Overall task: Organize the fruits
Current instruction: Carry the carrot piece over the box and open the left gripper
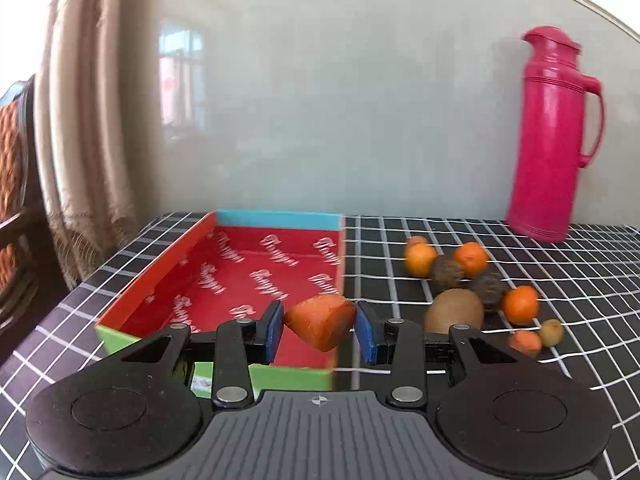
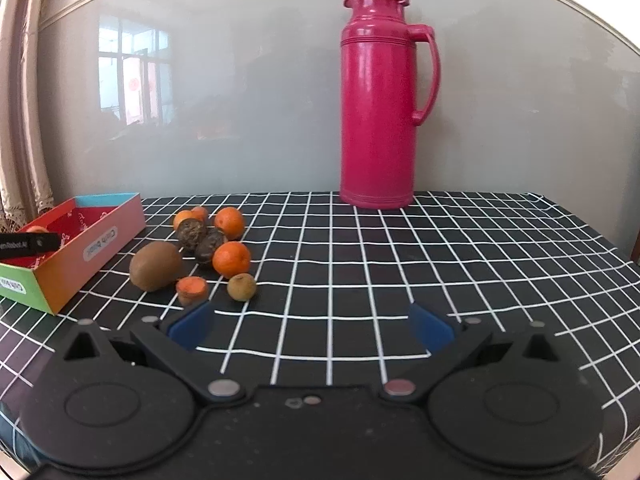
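Observation:
My left gripper (image 1: 320, 326) is shut on an orange carrot chunk (image 1: 322, 320) and holds it over the near right part of the red-lined cardboard box (image 1: 160, 276). The box also shows at the left of the right wrist view (image 2: 100, 246), with the left gripper's black finger above it. A pile of fruit lies right of the box: a brown kiwi (image 2: 156, 266), tangerines (image 2: 231, 258), dark wrinkled passion fruits (image 2: 192, 234), a second carrot piece (image 2: 193, 288) and a small greenish fruit (image 2: 242, 287). My right gripper (image 2: 312, 330) is open and empty, low over the cloth near the pile.
A tall pink thermos jug (image 2: 380, 96) stands at the back against the glossy wall. The table has a black cloth with a white grid (image 2: 440, 280). A curtain (image 1: 80, 120) and a chair (image 1: 16, 200) are beyond the table's left edge.

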Motion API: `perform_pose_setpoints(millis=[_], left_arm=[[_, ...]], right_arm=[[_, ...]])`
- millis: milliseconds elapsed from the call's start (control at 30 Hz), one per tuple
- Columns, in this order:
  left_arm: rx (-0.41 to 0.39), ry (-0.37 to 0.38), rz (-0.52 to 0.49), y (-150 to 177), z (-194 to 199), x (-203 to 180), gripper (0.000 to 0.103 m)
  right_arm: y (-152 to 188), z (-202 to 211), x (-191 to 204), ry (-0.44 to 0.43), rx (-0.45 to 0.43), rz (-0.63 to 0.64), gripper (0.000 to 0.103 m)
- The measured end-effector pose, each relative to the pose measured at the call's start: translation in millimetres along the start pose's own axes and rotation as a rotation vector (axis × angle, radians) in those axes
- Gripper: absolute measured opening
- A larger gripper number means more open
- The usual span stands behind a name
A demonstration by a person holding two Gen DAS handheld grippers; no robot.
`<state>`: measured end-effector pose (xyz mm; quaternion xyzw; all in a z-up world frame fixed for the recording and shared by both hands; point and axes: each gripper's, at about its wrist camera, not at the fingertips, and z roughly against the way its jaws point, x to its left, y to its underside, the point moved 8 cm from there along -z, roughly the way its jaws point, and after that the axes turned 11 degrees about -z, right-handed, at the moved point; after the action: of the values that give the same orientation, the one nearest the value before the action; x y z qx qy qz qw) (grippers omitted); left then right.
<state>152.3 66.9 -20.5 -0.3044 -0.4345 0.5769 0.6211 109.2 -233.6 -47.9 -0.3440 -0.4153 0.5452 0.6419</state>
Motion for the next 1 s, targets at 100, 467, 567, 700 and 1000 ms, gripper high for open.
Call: perform_pose_setpoints(millis=[100, 467, 567, 700, 1000], left_arm=[[0.005, -0.011, 0.0, 4, -2, 9, 0.039], [0.025, -0.016, -0.003, 15, -9, 15, 0.039], [0.033, -0.018, -0.004, 16, -14, 17, 0.039], [0.029, -0.025, -0.006, 16, -17, 18, 0.039], [-0.014, -0.033, 0.016, 11, -4, 25, 0.071]], right_arm=[[-1, -5, 6, -0.005, -0.003, 0.002, 0.103], [-3, -38, 39, -0.045, 0.024, -0.007, 0.103], [-5, -43, 48, -0.06, 0.021, -0.013, 0.103], [-8, -46, 58, -0.079, 0.014, -0.006, 0.103], [-12, -46, 64, -0.092, 0.002, 0.01, 0.103]])
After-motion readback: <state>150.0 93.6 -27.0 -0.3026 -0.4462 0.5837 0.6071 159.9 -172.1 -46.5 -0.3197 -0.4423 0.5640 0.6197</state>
